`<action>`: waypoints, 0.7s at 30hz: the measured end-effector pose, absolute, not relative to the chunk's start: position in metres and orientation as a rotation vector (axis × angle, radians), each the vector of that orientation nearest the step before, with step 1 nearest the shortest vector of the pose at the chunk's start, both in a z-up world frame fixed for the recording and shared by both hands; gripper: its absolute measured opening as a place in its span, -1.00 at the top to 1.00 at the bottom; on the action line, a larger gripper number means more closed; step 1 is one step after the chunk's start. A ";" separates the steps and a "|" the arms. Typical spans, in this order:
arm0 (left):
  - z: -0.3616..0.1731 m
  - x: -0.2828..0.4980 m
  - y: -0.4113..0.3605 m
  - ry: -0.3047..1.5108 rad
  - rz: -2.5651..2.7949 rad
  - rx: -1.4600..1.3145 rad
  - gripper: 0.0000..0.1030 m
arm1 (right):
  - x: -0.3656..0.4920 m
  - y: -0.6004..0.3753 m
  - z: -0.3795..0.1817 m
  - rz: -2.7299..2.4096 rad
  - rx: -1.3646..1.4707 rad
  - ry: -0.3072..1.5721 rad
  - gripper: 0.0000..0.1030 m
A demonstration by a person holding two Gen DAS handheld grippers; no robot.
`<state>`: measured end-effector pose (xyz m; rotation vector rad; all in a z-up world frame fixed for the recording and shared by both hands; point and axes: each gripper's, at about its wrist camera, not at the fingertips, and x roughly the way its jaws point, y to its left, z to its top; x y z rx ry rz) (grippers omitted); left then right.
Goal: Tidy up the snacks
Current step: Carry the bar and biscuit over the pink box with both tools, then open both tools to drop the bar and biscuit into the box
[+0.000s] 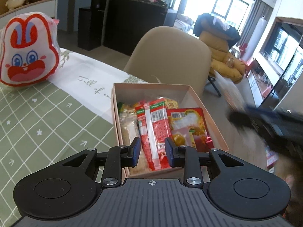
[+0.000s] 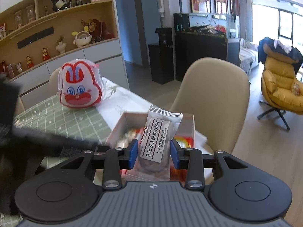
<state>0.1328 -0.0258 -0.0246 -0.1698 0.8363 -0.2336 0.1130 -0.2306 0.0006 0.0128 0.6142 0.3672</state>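
- Left gripper (image 1: 153, 152): open, blue pads apart, nothing between them, poised over the near end of the pink cardboard box (image 1: 206, 102).
- Box near the right edge of the surface (image 1: 47, 117), which is covered with a green grid cloth and a white printed runner.
- Inside the box: red striped snack packet (image 1: 154, 132) lying lengthwise, red and yellow packet (image 1: 189, 128) just beside it on the right, pale crumbly packet (image 1: 128, 130) on the left; further packets beneath, too jumbled to tell apart.
- Right gripper (image 2: 154, 152): closed on a clear biscuit packet (image 2: 157, 143) with a white label in Chinese print, held upright with its crimped top edge pointing up and away.
- Biscuit packet raised above the same box (image 2: 121, 124), in front of the box contents; not resting in it.
- Rabbit-face bag (image 1: 28, 51), red and white, standing upright on the far left part of the surface, well apart from the box.
- Beige chair (image 1: 170, 56) pushed in just behind the box.
- Right gripper visible from the left wrist view only as a dark blur (image 1: 265, 124) to the right of the box.
- Yellow armchair (image 2: 280, 87) farther back on the floor.
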 end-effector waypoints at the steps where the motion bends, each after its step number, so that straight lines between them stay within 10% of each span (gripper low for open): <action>1: -0.024 0.131 -0.024 0.835 -0.236 -0.181 0.38 | 0.121 -0.228 0.000 0.371 0.022 0.605 0.24; 21: -0.012 0.013 -0.039 0.774 -0.264 -0.075 0.63 | 0.027 -0.243 -0.036 0.278 0.098 0.917 -0.12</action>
